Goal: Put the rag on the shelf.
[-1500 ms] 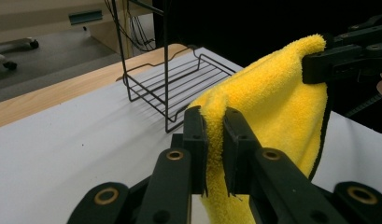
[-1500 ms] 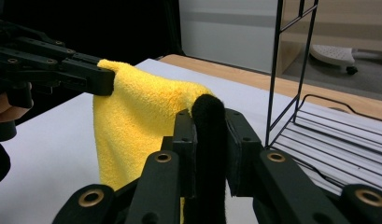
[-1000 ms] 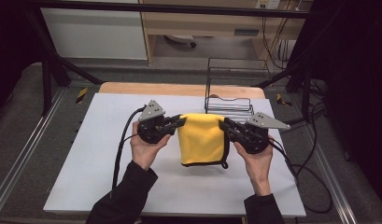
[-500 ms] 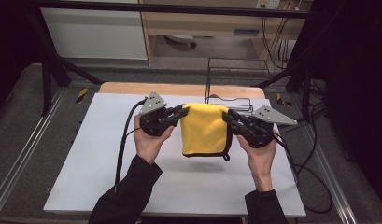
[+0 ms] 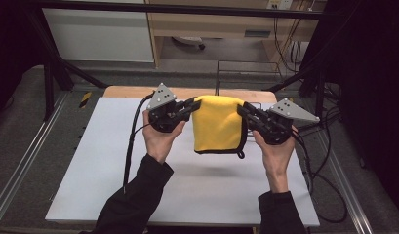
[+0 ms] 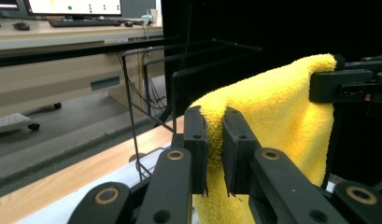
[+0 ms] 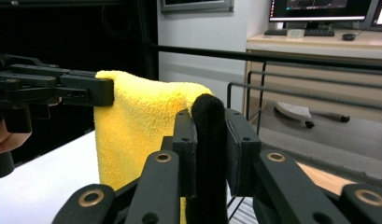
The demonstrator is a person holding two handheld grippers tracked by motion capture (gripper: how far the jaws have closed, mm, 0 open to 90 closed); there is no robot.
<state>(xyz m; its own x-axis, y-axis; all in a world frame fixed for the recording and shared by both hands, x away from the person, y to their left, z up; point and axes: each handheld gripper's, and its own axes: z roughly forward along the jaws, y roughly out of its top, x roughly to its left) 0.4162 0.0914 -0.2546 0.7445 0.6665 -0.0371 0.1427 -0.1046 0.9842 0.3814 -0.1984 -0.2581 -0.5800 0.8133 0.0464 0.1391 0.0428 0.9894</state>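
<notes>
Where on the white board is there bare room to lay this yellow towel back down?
The white table board is bare left of the left forearm, and also between both forearms, right under the hanging yellow terry towel. The far right corner is crowded by the black wire rack and loose cables.

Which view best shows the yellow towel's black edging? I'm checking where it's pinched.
The right gripper view: the black edging sits clamped in the right claw. The high view shows a thin rim; the left gripper view, a small dark tip.
</notes>
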